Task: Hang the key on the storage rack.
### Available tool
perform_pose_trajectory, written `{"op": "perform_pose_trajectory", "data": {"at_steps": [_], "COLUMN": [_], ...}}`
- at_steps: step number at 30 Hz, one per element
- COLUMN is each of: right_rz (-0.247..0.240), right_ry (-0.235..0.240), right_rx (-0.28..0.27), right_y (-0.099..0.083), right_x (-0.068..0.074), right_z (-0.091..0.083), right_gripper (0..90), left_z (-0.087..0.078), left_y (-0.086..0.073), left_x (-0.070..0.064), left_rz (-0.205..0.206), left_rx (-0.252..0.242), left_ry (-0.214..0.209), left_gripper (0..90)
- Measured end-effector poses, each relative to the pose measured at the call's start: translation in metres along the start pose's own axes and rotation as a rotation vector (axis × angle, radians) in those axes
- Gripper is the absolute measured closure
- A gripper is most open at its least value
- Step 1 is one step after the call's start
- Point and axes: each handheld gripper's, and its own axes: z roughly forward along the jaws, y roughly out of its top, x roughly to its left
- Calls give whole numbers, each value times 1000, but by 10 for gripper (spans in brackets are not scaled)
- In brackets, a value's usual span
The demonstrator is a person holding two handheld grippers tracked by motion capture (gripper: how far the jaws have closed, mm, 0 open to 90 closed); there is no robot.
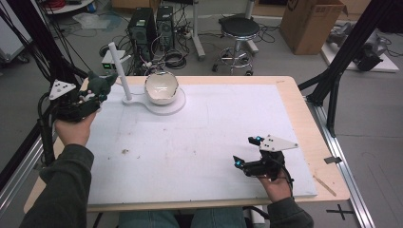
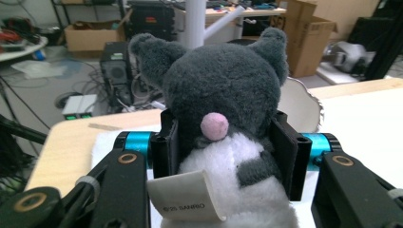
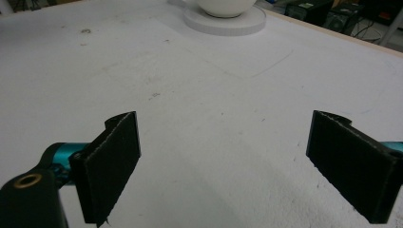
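At the far left edge of the table [image 1: 304, 118] we see the left gripper [image 1: 97, 90], held up in a hand [image 1: 73, 128] with its grey plate on top. Its jaws are clamped on a plush toy [image 2: 223, 109], pressing both sides of the grey-and-white body just under the head. In the left gripper view we look at the toy from behind: two grey ears up, a pink tail [image 2: 214, 126] in the middle, and a white tag [image 2: 187, 194] curling out near the bottom. The toy is lifted clear of the white mat [image 1: 190, 142].

Just right of the toy stands a white post [image 1: 119, 66] on a flat white base [image 1: 164, 108]. A white bowl [image 1: 161, 88] with a wavy rim sits on the round end of that base, at the far side of the mat.

At the near right we find the right gripper [image 1: 243, 153], low over the mat in the other hand [image 1: 278, 183]. Its jaws stand wide apart with nothing between them; in the right gripper view we see only bare mat there, and the bowl far ahead.
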Motion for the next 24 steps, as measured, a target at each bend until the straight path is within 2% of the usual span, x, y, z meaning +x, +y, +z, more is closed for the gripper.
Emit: {"op": "perform_pose_trajectory", "data": {"at_steps": [6,11,14,22,24], "right_rz": [-2,6,5,2,2], "right_ry": [5,3,7,12,11], "right_rx": [-1,-3,-7,-11,-14], "right_y": [0,0,0,0,0], "right_x": [0,0,0,0,0], "right_z": [0,0,0,-1,-1], "right_gripper": [102,102,103,102,102], "left_z": [10,16,20,25,25], "left_y": [7,8,6,1,-2], "left_x": [3,5,3,-3,-3], "left_rz": [3,2,21,62,60], "left_rx": [14,26,46,79,85], "left_ry": [25,25,34,25,21], "left_gripper": [520,520,520,520,520]}}
